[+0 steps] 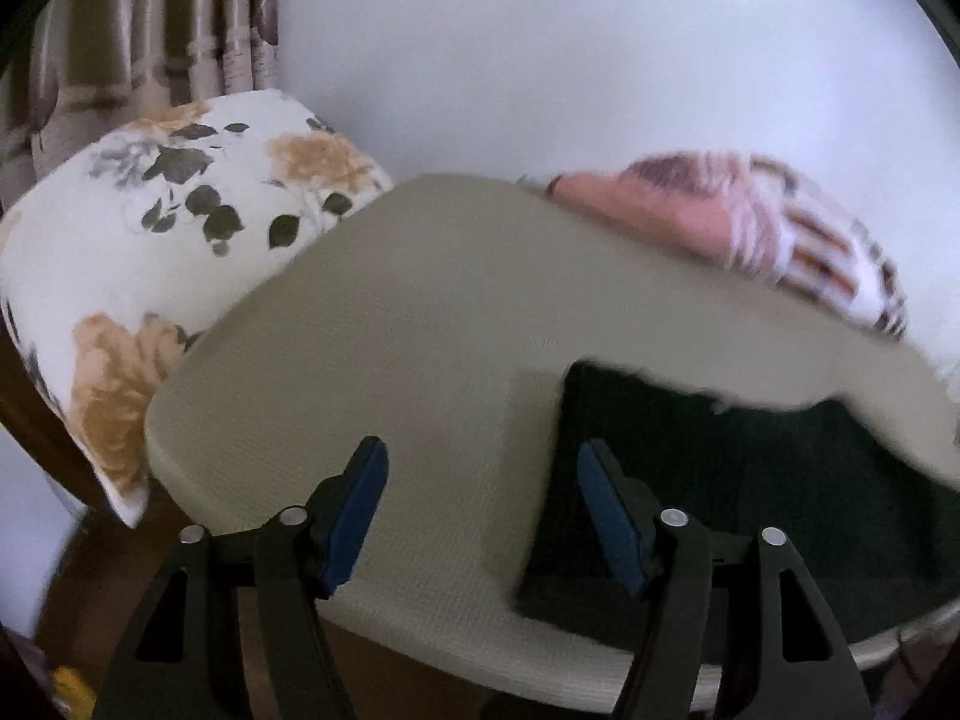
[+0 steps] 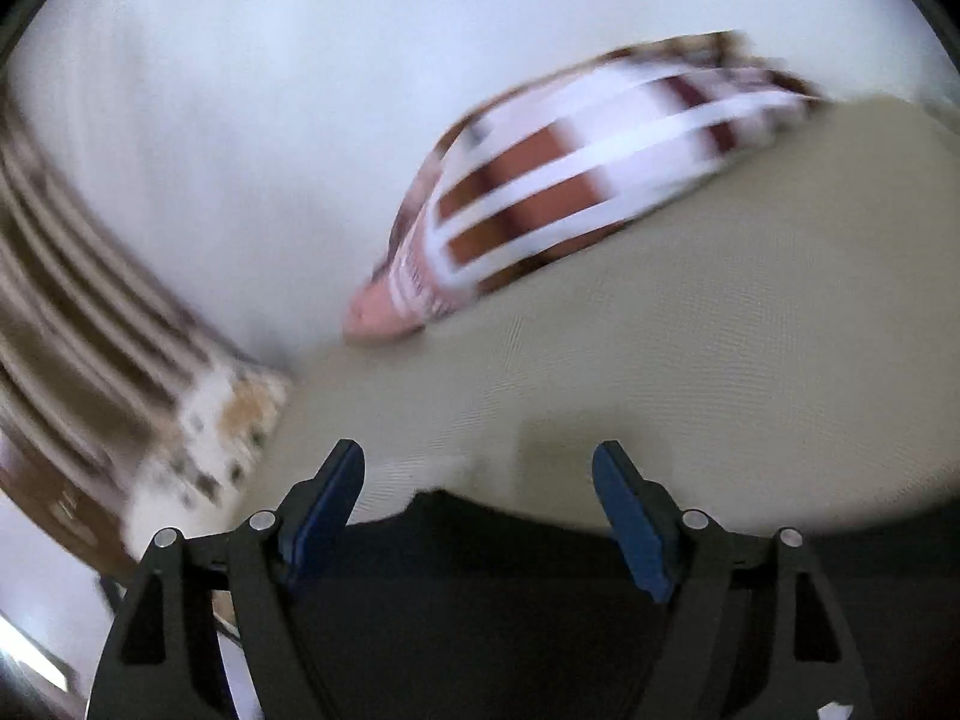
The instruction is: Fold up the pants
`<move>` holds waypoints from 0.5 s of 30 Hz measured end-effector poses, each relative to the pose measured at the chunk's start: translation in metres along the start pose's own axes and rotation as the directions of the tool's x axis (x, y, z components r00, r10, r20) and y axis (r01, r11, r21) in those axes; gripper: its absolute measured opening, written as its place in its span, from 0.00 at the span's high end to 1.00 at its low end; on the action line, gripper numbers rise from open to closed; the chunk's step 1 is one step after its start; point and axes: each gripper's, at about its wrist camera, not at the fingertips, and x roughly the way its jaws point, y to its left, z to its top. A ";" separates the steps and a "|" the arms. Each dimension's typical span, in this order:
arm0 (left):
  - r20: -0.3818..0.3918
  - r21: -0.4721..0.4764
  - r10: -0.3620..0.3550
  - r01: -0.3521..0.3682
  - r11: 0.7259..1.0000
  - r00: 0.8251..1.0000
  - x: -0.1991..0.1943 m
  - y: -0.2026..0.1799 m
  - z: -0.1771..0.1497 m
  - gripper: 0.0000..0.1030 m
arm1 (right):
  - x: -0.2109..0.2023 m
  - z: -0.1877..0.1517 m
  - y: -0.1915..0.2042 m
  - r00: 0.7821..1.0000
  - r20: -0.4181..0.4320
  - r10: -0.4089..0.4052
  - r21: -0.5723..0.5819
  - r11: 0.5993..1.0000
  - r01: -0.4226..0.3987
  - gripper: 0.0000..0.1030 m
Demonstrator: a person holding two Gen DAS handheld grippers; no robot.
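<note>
Pants, dark and lying on the beige pad, sat at 3 o'clock of my left gripper, whose 2 fingers stood spread with nothing between them. My right gripper hung over the same pants, jaws parted and empty. Floral pillow lay at 10 o'clock, striped pillow at 1 o'clock.

Both wrist views, down over mattress
</note>
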 end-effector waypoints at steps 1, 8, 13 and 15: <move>0.000 -0.021 -0.046 0.046 0.999 0.999 -0.006 -0.002 0.002 0.26 | -0.029 -0.006 -0.020 1.000 0.019 -0.002 0.041 0.999 0.002 0.25; -0.089 0.048 -0.268 0.273 0.961 0.959 -0.014 -0.074 0.004 0.25 | -0.243 -0.081 -0.179 0.959 0.191 -0.209 0.424 0.899 0.112 0.24; -0.146 0.143 -0.304 0.324 0.935 0.942 -0.009 -0.145 -0.005 0.25 | -0.323 -0.132 -0.230 0.903 0.344 -0.257 0.580 0.815 0.011 0.24; -0.169 0.147 -0.319 0.344 0.927 0.933 -0.007 -0.162 -0.007 0.25 | -0.327 -0.136 -0.236 0.899 0.360 -0.249 0.583 0.813 -0.009 0.24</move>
